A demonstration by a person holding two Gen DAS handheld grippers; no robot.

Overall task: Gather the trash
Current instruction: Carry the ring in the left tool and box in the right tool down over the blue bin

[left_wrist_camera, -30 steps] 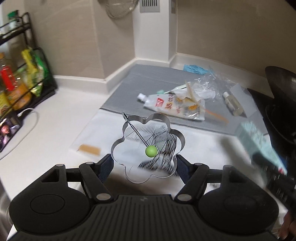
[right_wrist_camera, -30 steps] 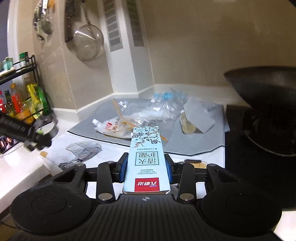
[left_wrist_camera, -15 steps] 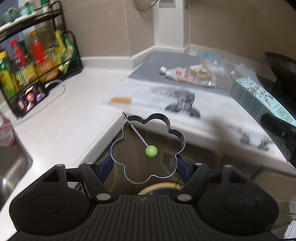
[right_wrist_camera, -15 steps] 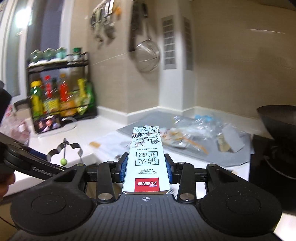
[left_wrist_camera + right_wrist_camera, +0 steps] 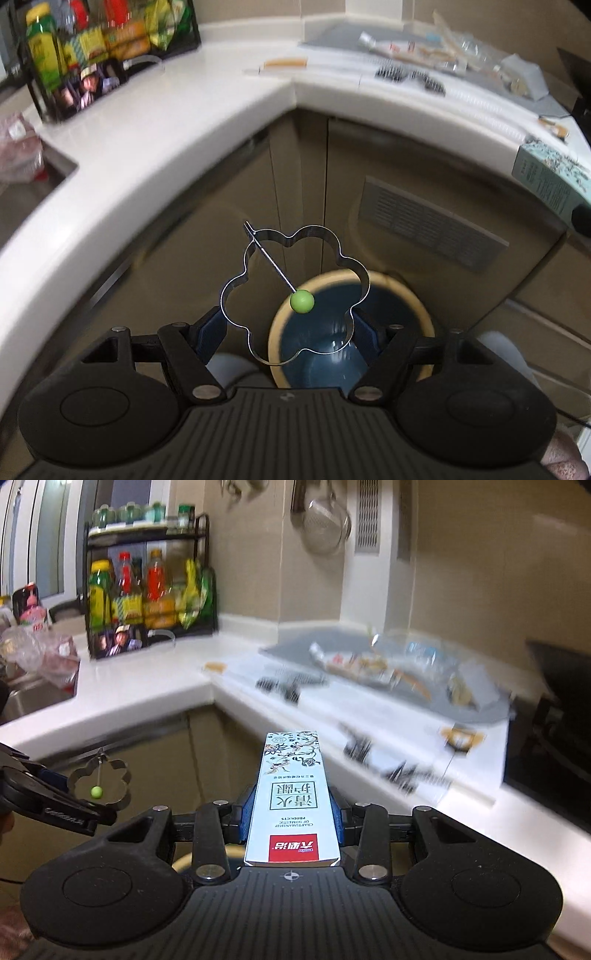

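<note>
Left hand-held gripper [image 5: 288, 332] grasps flower-shaped metal ring [image 5: 293, 291] by its sides, above blue bin [image 5: 328, 343] on floor. Right hand-held gripper [image 5: 291, 814] clenched on long printed box [image 5: 291, 797], off surface [image 5: 155, 698] edge. Wrappers [image 5: 369, 664] lie on surface.

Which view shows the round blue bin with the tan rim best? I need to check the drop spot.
The left wrist view: the round blue bin with the tan rim lies open below the flower-shaped metal ring. The right wrist view shows only a sliver of its rim.
</note>
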